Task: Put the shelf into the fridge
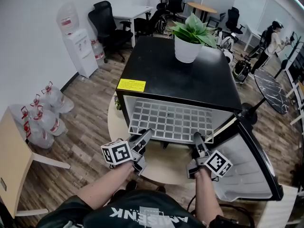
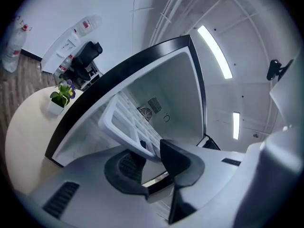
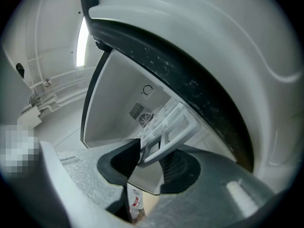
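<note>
One shelf (image 1: 171, 120) (white) — partly inside fridge (image 1: 180, 75)

**Hidden / unreadable bits**

Head view: the far part of the shelf (image 1: 173, 120) sits under the fridge (image 1: 180, 75) top, so its depth inside can't be told. The round table (image 1: 115, 127) is mostly covered by the fridge. The yellow label (image 1: 131, 85) print is too small to read. The person (image 1: 273, 37) at far right is too small for detail.
</note>
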A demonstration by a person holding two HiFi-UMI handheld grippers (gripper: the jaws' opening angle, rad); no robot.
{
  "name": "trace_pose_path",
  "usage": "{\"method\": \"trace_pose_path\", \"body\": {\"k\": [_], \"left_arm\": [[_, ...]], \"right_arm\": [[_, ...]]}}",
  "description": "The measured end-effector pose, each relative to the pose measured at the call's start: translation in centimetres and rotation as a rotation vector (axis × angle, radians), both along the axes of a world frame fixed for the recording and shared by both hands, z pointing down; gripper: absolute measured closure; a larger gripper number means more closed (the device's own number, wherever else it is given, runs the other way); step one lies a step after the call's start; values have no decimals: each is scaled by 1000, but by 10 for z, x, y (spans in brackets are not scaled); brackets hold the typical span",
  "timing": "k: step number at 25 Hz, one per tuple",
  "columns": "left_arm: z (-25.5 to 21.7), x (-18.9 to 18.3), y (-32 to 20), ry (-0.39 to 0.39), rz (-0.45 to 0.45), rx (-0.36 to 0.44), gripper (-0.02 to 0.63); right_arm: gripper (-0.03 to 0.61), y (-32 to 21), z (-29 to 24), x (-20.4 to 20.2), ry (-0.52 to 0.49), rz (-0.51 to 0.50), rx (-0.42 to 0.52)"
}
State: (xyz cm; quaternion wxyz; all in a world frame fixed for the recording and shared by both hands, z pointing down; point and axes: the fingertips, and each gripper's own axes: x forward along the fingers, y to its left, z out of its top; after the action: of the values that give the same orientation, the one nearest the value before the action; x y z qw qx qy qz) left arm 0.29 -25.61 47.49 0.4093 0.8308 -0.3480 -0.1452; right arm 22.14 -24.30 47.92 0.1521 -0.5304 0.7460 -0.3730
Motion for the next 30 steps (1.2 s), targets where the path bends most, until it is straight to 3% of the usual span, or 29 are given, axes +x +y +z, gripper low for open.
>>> {"method": "trace_pose_path", "body": {"k": [3,7,10,14,16,20,26,30], "left_arm": [[0,4,-9,17,13,-35,520],[0,5,-11,35,32,-40,521],[-2,5,-12,43,31,-34,520],[-1,3,-12,58,33,-46,522],[-2,2,-12,67,30,-55,523],[-2,4,-10,52,32,-56,523],[-2,4,-7,35,24,-71,520],[2,1,6,1,-5,-49,511]], "right_arm": [[454,-11,-2,2,38,0,7],[445,-10,-2,-12,-84,-13,44],[426,9,-4,-9,9,-4,66],[427,37,0,-38,97,-103,109],[458,39,3,-53,157,-150,114],[548,32,-9,-56,260,-126,159],[571,25,-12,-53,300,-155,184],[571,15,-26,-52,328,-146,251]]}}
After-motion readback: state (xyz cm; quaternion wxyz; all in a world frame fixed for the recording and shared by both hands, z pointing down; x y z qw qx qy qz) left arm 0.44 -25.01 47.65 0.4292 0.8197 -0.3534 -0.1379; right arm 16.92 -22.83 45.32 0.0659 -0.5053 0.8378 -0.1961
